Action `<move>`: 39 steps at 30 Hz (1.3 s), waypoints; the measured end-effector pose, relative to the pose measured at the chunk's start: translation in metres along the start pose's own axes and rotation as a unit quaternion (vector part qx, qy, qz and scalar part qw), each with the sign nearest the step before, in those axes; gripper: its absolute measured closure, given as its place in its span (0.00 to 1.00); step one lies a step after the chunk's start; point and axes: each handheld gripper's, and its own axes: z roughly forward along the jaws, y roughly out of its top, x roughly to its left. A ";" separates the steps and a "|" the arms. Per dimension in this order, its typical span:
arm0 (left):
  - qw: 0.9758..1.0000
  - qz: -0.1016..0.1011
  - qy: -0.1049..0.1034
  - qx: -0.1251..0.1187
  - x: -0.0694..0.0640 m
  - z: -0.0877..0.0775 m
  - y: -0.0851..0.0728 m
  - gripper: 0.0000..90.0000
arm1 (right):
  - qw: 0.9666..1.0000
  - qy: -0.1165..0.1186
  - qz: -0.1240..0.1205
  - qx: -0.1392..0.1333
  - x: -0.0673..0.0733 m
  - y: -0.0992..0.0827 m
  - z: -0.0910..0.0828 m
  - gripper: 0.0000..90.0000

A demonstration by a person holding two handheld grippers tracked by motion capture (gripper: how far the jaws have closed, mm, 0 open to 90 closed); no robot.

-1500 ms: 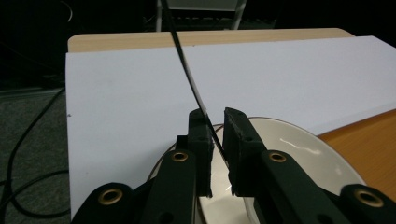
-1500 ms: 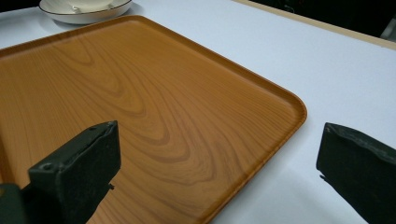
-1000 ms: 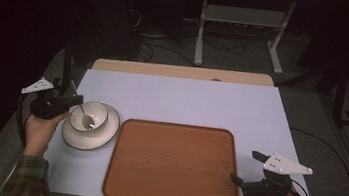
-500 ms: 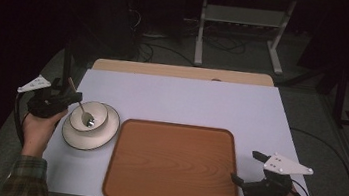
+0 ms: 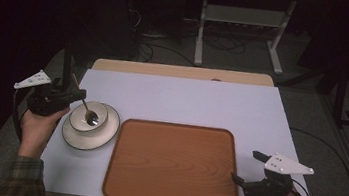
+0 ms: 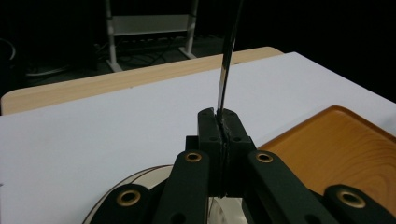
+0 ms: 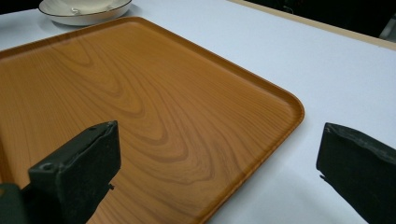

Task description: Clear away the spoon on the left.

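A: High view first. Left gripper (image 5: 73, 96) is near the left edge of the tabletop (image 5: 187, 99), jaws pinched on the handle of a spoon (image 5: 88, 112). Spoon bowl sits down in the small bowl (image 5: 88, 117), which stands on a saucer (image 5: 90, 128) just left of the wooden tray (image 5: 174, 164)

B: Risk there?

A: Grip is way up at the handle end, so the spoon hangs at a slant. I'd say it could pivot in the pads and swing, or clip the bowl's rim on the way out & drag bowl + saucer toward the tray's left edge

B: Right side?

A: Right gripper (image 5: 247, 168) rests by the front right corner of the tray, jaws wide, nothing btwn them. Well apart from the crockery, so no clash as things stand

B: Left gripper view?

A: Jaws pressed flat together on the thin metal handle (image 6: 229, 65), which sticks up past the tips. Narrow, smooth metal on a small contact patch, so slip or twist looks like the main worry imo. Saucer rim (image 6: 140, 173) peeks under the jaws, tray (image 6: 336, 154) at right

B: Right gripper view?

A: Both jaws spread far apart, empty, over the tray's near corner (image 7: 280, 112). Bowl and saucer (image 7: 86, 11) far off at the top. If that hand slides fwd carelessly, a jaw could nudge the tray rim & shift it into the saucer
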 end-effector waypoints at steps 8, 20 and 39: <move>1.000 0.009 -0.023 0.001 -0.013 0.000 0.008 0.99 | 1.000 -0.001 0.000 0.000 0.000 0.000 0.000 0.00; 0.997 0.035 -0.065 0.017 -0.045 0.012 0.017 0.99 | 1.000 0.000 -0.002 0.000 0.001 0.000 -0.001 0.00; 0.989 0.067 -0.110 0.079 -0.079 0.040 0.001 0.99 | 1.000 -0.003 0.000 -0.004 -0.001 0.000 -0.001 0.00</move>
